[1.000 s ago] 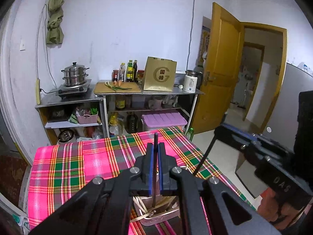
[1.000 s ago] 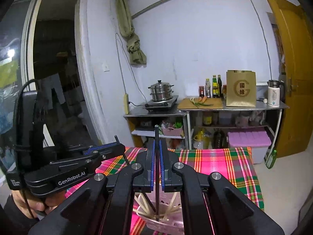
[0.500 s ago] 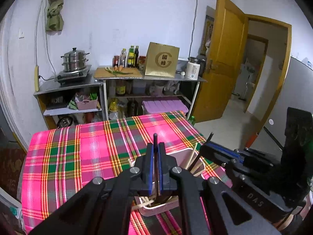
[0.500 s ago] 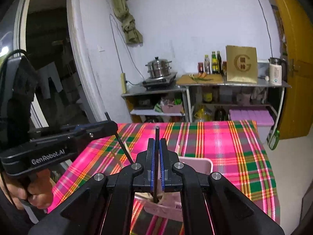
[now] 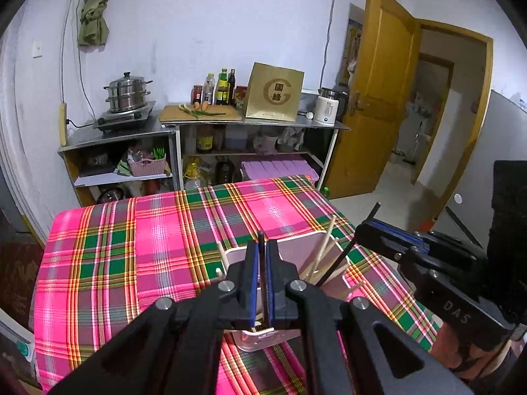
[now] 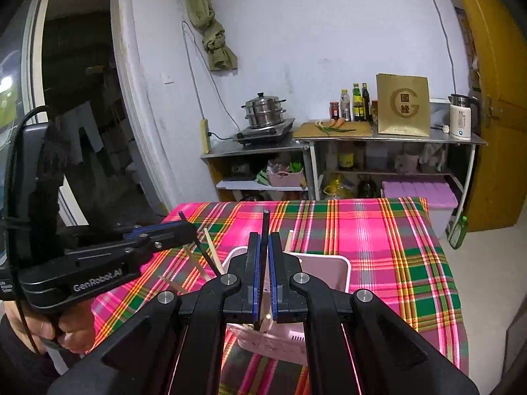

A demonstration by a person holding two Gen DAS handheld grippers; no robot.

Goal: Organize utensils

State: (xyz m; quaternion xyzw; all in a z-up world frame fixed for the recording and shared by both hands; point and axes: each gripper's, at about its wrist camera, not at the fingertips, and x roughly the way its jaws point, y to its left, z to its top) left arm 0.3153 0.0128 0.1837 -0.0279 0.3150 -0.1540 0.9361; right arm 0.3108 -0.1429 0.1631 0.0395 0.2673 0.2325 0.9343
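A pink utensil holder [image 5: 306,247] stands on the plaid tablecloth [image 5: 158,230], with several wooden chopsticks [image 5: 324,247] leaning in it. It also shows in the right wrist view [image 6: 329,263]. My left gripper [image 5: 262,283] is shut on a black chopstick [image 5: 261,240], held upright over the holder. My right gripper [image 6: 262,283] is shut on another black chopstick [image 6: 265,227], its lower end down in the holder. Each gripper shows in the other's view, the right one [image 5: 372,233] and the left one [image 6: 171,230], both close beside the holder.
Beyond the table stand metal shelves [image 5: 250,125] with a steamer pot [image 5: 126,93], bottles, a cutting board, a gold bag and a kettle. An open wooden door [image 5: 388,92] is at the right. A green bottle [image 6: 459,230] stands on the floor.
Both grippers have come lower and closer to the holder, each still holding its black chopstick. The holder now shows higher and larger in both views.
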